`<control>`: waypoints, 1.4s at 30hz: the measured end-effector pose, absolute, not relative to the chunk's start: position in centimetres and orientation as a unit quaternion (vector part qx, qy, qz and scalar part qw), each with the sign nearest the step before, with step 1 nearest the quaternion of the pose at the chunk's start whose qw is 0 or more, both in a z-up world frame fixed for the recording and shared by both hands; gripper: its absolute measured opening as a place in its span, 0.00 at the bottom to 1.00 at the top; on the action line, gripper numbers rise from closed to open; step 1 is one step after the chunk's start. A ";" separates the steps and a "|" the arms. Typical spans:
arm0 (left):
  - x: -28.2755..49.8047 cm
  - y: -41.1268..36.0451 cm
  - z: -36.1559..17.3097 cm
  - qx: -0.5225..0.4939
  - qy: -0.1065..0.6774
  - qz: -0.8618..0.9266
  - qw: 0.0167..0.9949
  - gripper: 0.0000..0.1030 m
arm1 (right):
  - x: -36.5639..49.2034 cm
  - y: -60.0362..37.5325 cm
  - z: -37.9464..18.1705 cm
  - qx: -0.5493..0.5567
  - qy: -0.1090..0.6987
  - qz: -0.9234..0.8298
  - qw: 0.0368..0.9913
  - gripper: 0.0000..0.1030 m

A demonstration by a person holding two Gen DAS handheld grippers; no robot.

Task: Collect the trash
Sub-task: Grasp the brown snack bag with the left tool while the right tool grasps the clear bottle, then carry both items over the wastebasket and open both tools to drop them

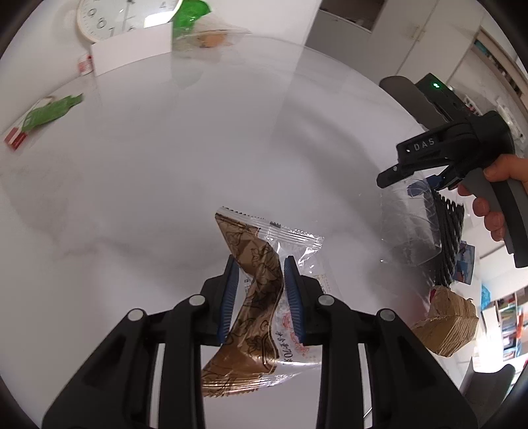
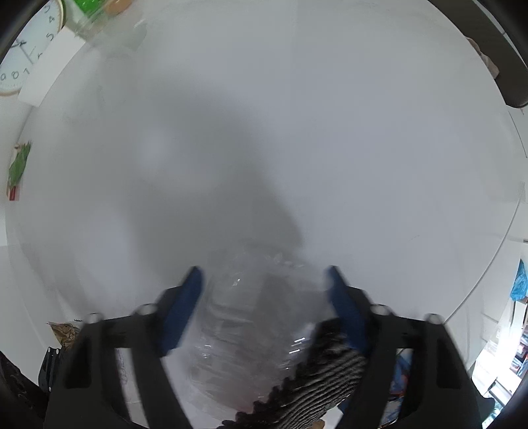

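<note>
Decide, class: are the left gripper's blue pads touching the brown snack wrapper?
Touching. The left wrist view shows the left gripper with both blue pads pressed against the brown snack wrapper, pinching it lengthwise between them.

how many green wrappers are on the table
2. One green wrapper lies flat near the table's left edge. The other green wrapper sits at the far edge beside the clock. More may be hidden beyond the frame.

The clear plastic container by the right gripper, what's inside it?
Through the clear plastic container a black ridged liner shows at its right side. Glare and blur hide the rest of the interior, so other contents cannot be told.
</note>
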State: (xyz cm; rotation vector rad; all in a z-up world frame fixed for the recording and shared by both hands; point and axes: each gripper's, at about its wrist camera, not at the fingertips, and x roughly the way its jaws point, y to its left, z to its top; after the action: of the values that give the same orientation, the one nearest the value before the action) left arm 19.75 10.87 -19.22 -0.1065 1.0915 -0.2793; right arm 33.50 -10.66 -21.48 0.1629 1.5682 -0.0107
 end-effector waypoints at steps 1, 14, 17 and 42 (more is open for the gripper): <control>19.6 10.7 -19.3 -0.053 0.517 -0.127 0.845 0.27 | 33.4 -10.4 -21.3 0.076 0.701 0.002 0.709 0.68; 15.4 13.2 -13.6 -0.033 0.473 -0.117 0.873 0.27 | 30.0 -7.0 -11.8 0.117 0.542 0.093 0.827 0.68; 13.4 12.1 -11.6 -0.020 0.464 -0.132 0.876 0.27 | 26.3 -8.5 -8.8 0.121 0.508 0.102 0.847 0.68; -6.0 -13.5 -5.9 0.133 0.442 -0.384 0.800 0.27 | -17.2 -31.6 -7.1 0.203 0.455 -0.170 0.850 0.68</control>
State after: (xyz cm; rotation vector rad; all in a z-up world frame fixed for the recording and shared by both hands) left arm -6.01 -13.54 -5.86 0.2851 0.9485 -0.8228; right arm -17.21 -31.63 -7.10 0.4280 0.9590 -0.3579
